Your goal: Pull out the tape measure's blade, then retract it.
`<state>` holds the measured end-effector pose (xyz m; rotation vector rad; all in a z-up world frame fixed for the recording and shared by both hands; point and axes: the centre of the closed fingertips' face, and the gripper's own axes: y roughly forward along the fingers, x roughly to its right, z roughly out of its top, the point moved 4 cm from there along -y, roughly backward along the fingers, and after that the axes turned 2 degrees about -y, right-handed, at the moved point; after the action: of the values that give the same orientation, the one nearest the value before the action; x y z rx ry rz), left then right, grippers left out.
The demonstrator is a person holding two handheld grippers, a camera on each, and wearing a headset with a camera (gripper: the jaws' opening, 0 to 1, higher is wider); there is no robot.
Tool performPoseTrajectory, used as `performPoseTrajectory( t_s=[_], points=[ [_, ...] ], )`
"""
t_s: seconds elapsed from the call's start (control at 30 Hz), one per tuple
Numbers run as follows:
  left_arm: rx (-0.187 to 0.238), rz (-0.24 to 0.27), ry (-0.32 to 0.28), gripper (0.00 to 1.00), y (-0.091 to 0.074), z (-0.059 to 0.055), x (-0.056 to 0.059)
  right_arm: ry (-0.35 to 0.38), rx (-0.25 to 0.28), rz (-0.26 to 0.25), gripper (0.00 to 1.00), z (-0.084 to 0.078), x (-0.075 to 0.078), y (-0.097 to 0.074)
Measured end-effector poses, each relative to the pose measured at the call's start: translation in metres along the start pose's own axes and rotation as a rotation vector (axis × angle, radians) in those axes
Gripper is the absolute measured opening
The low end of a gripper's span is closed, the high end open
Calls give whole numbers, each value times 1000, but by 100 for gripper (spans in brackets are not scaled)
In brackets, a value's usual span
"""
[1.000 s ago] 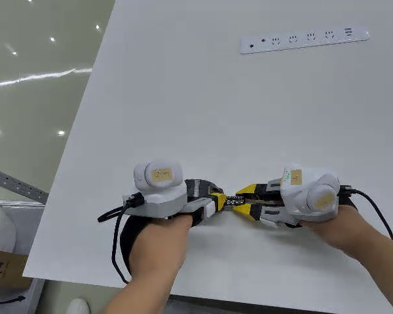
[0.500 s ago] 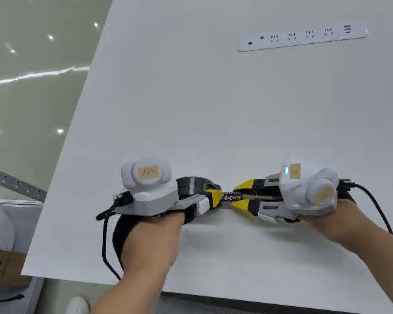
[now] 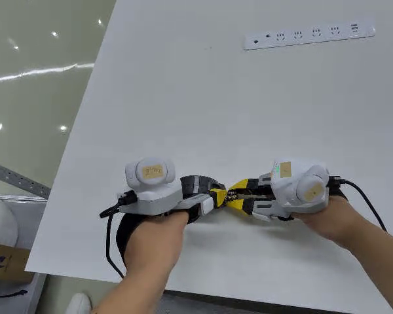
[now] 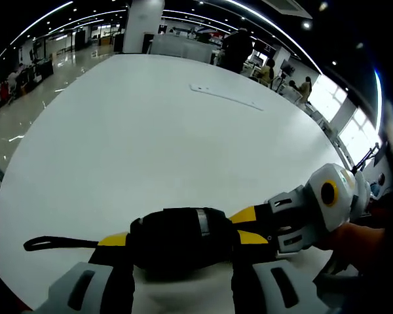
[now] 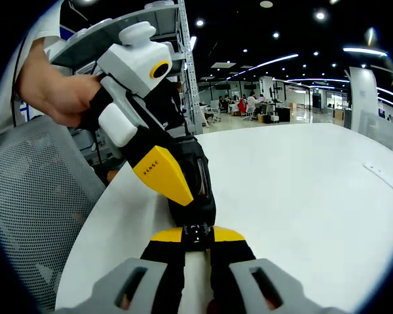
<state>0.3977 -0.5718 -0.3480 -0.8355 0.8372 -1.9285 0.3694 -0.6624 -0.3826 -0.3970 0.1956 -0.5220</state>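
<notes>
Head view: left gripper (image 3: 211,198) at 9 o'clock side, jaws clamped round black tape measure (image 3: 198,186). Right gripper (image 3: 238,196) at 3 o'clock side, jaws pinched on blade (image 3: 230,195) tip. Both low over counter (image 3: 216,98), near its front edge. Gap between grippers shorter than half second ago; exposed blade now mere stub.

Left gripper view: tape measure held crosswise between jaws; strap (image 4: 52,244) trails toward 9 o'clock.

Right gripper view: blade end nipped at 6 o'clock, tape measure just beyond.

Judgement: pull-out done, retraction nearly complete.

Left claw (image 4: 181,256) clamps the black tape measure (image 4: 177,237) over the white table (image 4: 150,131) — right claw (image 4: 261,221) just beside it.
</notes>
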Motion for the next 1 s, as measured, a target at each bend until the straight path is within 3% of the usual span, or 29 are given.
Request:
performPoseTrajectory(
  t_s=[0.27,0.7,1.0],
  points=[
    [5,0,10,57,0,0,0,-7,-7,10,12,0,0,0],
    [13,3,30,59,-1,0,1,-79,-44,9,14,-1,-2,0],
    [30,-40,37,60,-1,-1,-1,-79,-63,5,16,1,-2,-3]
  ],
)
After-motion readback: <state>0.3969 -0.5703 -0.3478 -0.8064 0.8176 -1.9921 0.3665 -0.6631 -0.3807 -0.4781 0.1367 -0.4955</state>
